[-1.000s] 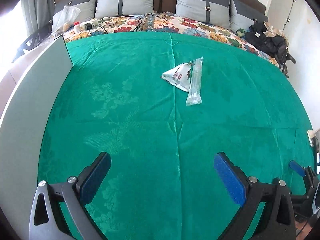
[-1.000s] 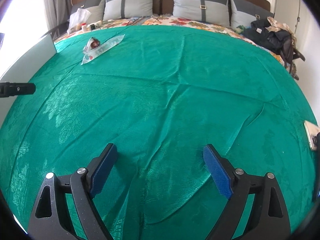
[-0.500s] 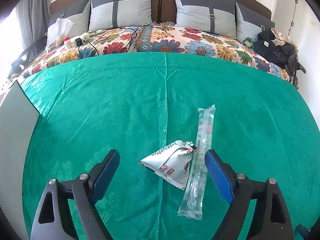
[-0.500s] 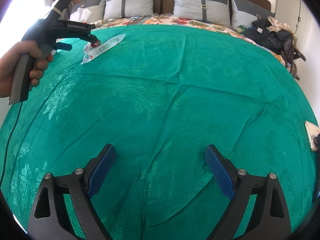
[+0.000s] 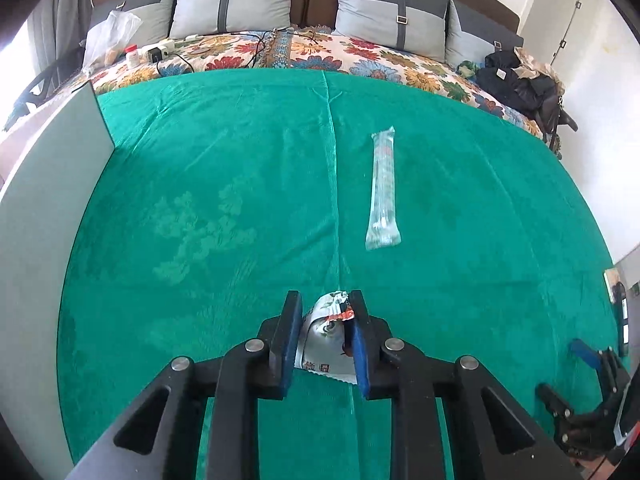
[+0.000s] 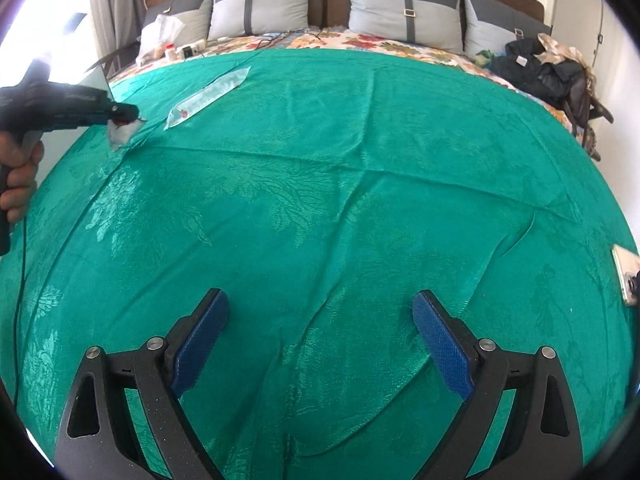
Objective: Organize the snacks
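The left gripper (image 5: 325, 330) is closing on a white snack packet (image 5: 326, 330) — both blue pads against its sides. Beyond the packet, slightly right, a clear tube-shaped snack pack (image 5: 383, 196) lies on the green bedspread (image 5: 224, 184).

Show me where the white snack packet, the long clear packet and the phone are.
white snack packet (image 5: 326, 326): left wrist view, its crumpled top between the closing blue pads.
long clear packet (image 5: 383, 192): left wrist view, middle of its length.
phone (image 6: 627, 276): right wrist view, its back at the right edge.
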